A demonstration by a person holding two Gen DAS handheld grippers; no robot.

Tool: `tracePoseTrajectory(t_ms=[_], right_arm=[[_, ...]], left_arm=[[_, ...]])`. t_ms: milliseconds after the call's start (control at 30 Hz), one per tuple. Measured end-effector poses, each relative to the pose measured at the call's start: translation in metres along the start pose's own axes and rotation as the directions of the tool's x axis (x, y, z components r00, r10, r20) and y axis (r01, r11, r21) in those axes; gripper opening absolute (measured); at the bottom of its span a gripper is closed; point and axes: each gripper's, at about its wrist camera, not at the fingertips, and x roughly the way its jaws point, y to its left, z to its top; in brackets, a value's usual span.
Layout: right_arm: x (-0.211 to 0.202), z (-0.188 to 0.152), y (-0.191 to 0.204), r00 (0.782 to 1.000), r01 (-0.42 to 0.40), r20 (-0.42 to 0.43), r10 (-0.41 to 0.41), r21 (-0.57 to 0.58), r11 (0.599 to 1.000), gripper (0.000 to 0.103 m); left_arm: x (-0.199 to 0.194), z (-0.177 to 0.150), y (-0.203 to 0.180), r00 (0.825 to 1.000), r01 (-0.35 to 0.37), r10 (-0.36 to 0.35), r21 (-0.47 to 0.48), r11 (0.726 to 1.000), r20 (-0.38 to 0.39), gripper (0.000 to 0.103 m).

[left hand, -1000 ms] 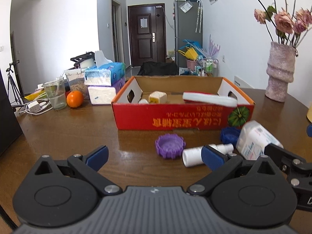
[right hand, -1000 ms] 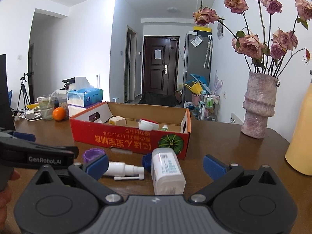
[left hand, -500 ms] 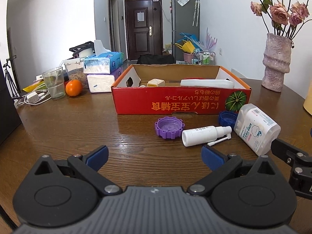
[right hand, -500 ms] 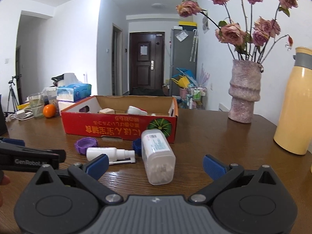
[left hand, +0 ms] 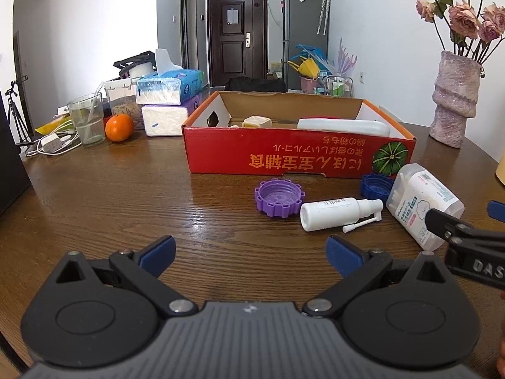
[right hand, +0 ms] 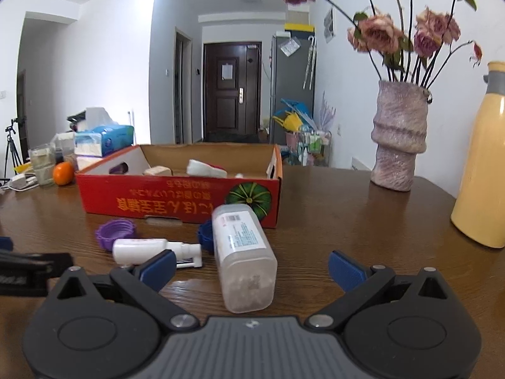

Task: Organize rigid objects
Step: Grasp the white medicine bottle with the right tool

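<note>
A red cardboard box [left hand: 300,154] [right hand: 176,202] sits on the wooden table and holds a cream block [left hand: 256,122] and a long white item [left hand: 342,125]. In front of it lie a purple cap [left hand: 279,197] [right hand: 116,231], a white spray bottle [left hand: 339,213] [right hand: 148,249], a blue cap [left hand: 376,185] [right hand: 205,233] and a clear cotton-swab jar [left hand: 423,202] [right hand: 243,252] on its side. My left gripper [left hand: 251,254] is open and empty, short of the purple cap. My right gripper [right hand: 251,265] is open, its fingers either side of the jar's near end.
Tissue packs [left hand: 170,94], a glass [left hand: 86,118], an orange [left hand: 119,127] and a charger [left hand: 50,143] sit at the back left. A pink vase [right hand: 399,139] with dried roses and a yellow flask [right hand: 481,170] stand on the right.
Both grippers have drawn back from the box and sunk lower. The right gripper now straddles the near end of the swab jar. The objects have not moved.
</note>
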Motion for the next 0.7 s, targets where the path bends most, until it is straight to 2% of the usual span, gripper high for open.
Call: tracePoseTrajectory(t_ms=[100,300,467,533,567,600,700], right_arm=[[0.015,0.003,0.000,1.000,-0.008,-0.024,0.008,-0.010,1.000,0.098],[0.036,0.006,0.005,0.999,-0.003,-0.046,0.001,-0.032,0.999,0.097],[0.050,0.007,0.003,0.996,-0.016,-0.093,0.015,-0.014,1.000,0.078],[0.053,0.007,0.000,0.994,-0.018,-0.108,0.018,0.003,1.000,0.059],[0.056,0.007,-0.003,0.992,-0.023,-0.122,0.025,0.016,1.000,0.054],[0.057,0.006,-0.005,0.990,-0.030,-0.134,0.034,0.031,0.999,0.041],[0.059,0.006,-0.008,0.990,-0.016,-0.141,0.022,0.044,0.999,0.040]], left_arm=[[0.003,0.000,0.000,1.000,-0.006,0.006,0.000,1.000,-0.004,0.103],[0.009,0.001,0.003,1.000,-0.020,0.020,-0.017,1.000,-0.014,0.103],[0.014,0.002,0.005,0.999,-0.026,0.026,-0.029,0.999,-0.022,0.103],[0.015,0.002,0.004,0.999,-0.030,0.030,-0.031,0.999,-0.024,0.103],[0.016,0.002,0.004,0.999,-0.032,0.031,-0.032,0.999,-0.024,0.103],[0.016,0.002,0.004,0.999,-0.034,0.033,-0.032,0.999,-0.026,0.103],[0.018,0.002,0.003,0.999,-0.038,0.037,-0.030,0.999,-0.029,0.103]])
